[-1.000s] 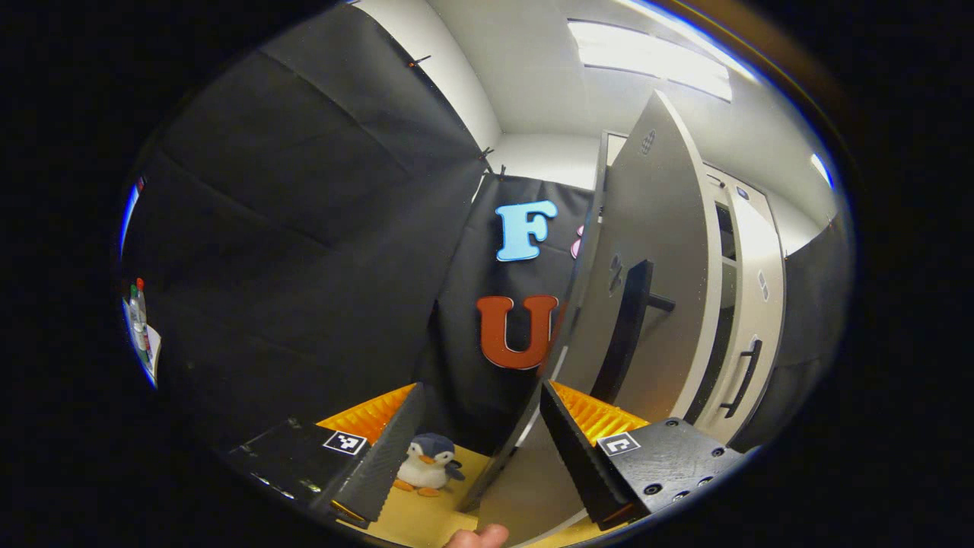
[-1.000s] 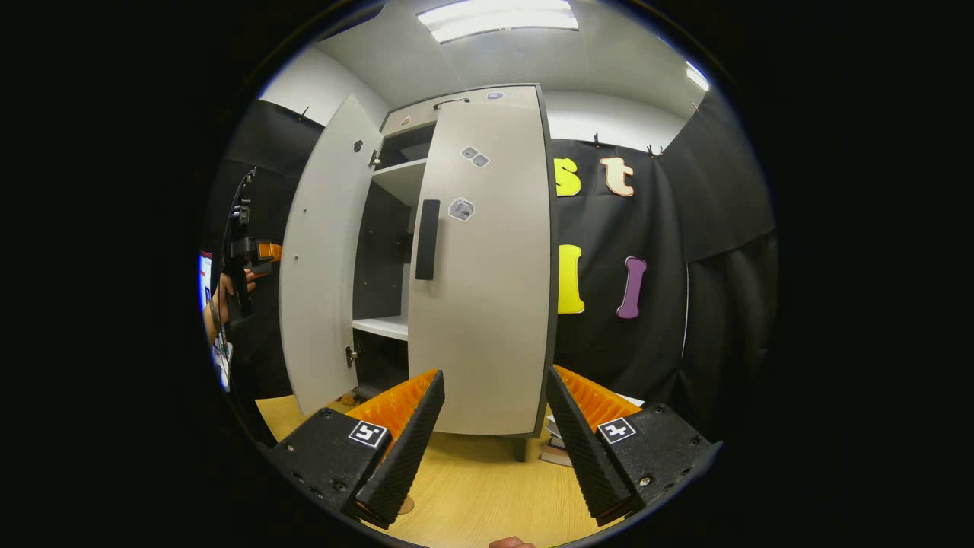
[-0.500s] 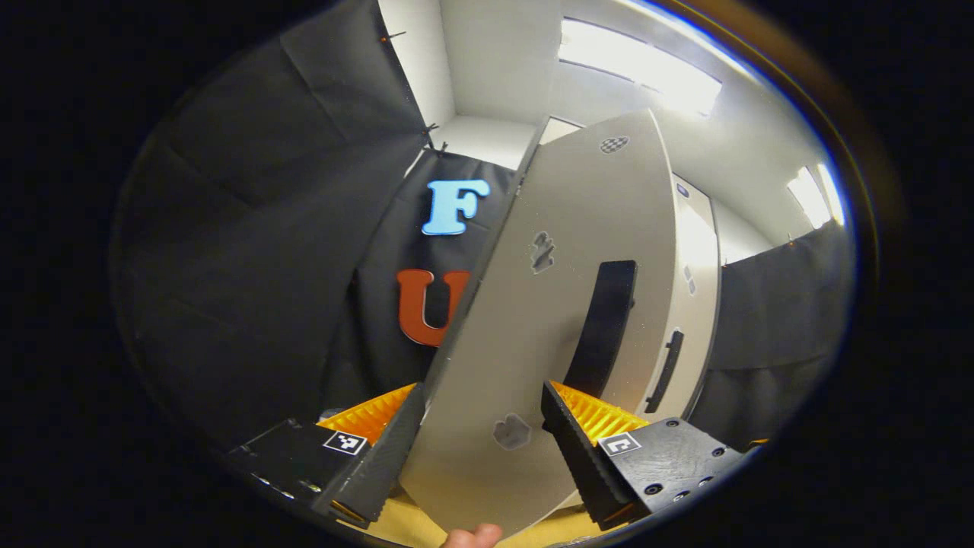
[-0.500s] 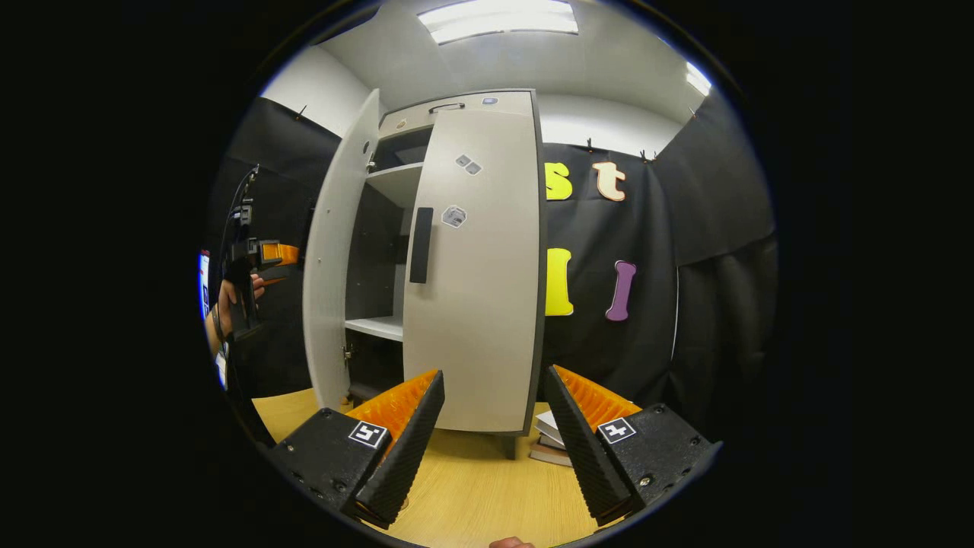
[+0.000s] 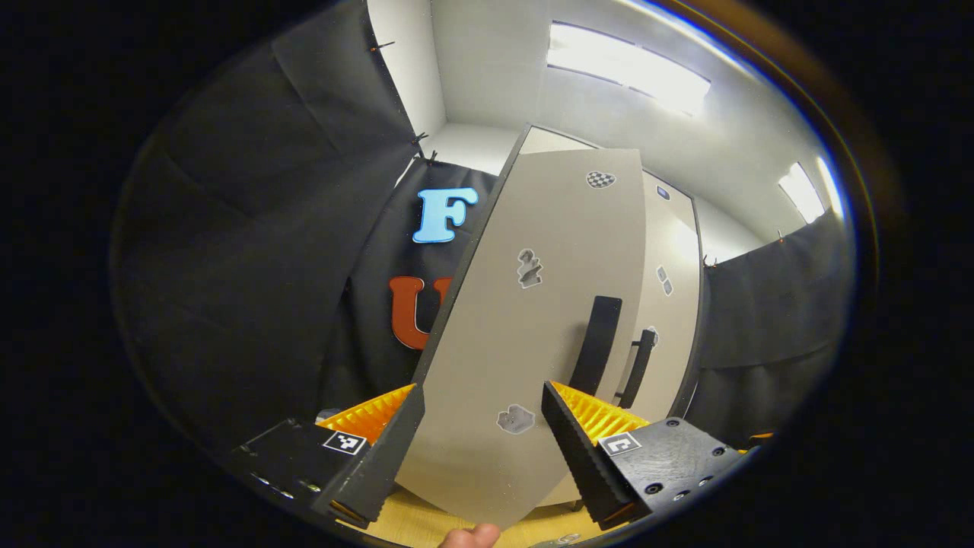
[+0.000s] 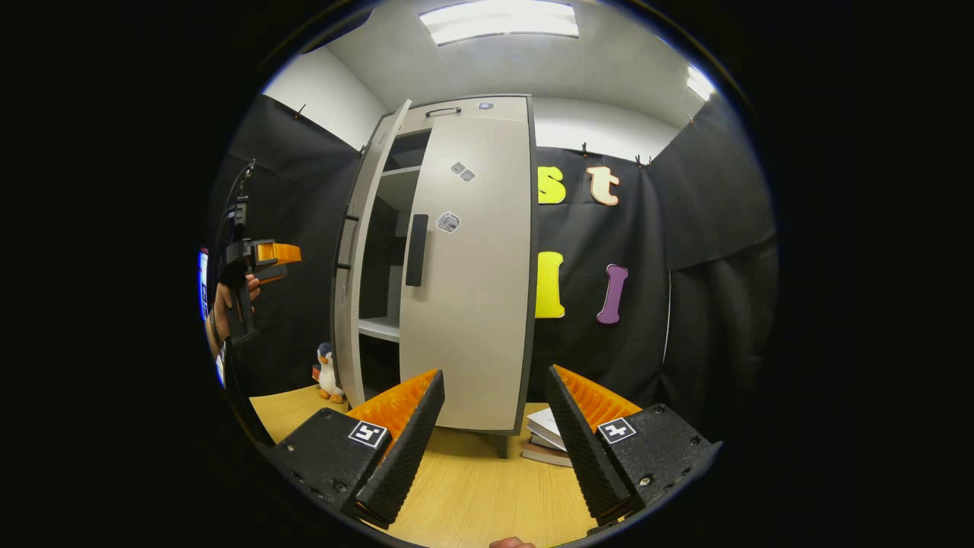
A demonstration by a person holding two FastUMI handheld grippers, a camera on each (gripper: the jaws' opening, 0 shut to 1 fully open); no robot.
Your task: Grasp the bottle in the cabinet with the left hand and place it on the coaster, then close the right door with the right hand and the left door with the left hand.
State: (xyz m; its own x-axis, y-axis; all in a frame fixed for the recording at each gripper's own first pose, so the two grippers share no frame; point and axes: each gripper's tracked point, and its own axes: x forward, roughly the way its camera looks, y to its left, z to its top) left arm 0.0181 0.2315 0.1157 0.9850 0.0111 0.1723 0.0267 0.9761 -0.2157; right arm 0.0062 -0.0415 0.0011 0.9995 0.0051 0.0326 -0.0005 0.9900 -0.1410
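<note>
Grey left door (image 5: 525, 335) stood just ahead of spread, empty left tongs (image 5: 481, 449), partly ajar; risk: rebound from a hard push. Right tongs (image 6: 494, 445) spread, right door (image 6: 472, 281) beyond.

two doors (image 6: 468, 274), one penguin (image 6: 327, 373), three books (image 6: 548, 438)

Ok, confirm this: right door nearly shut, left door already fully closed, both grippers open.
Not quite. The left door is not fully closed: the right gripper view shows it ajar, with a gap to the shelves between it and the right door. The rest stands: the left gripper and the right gripper are open.
</note>
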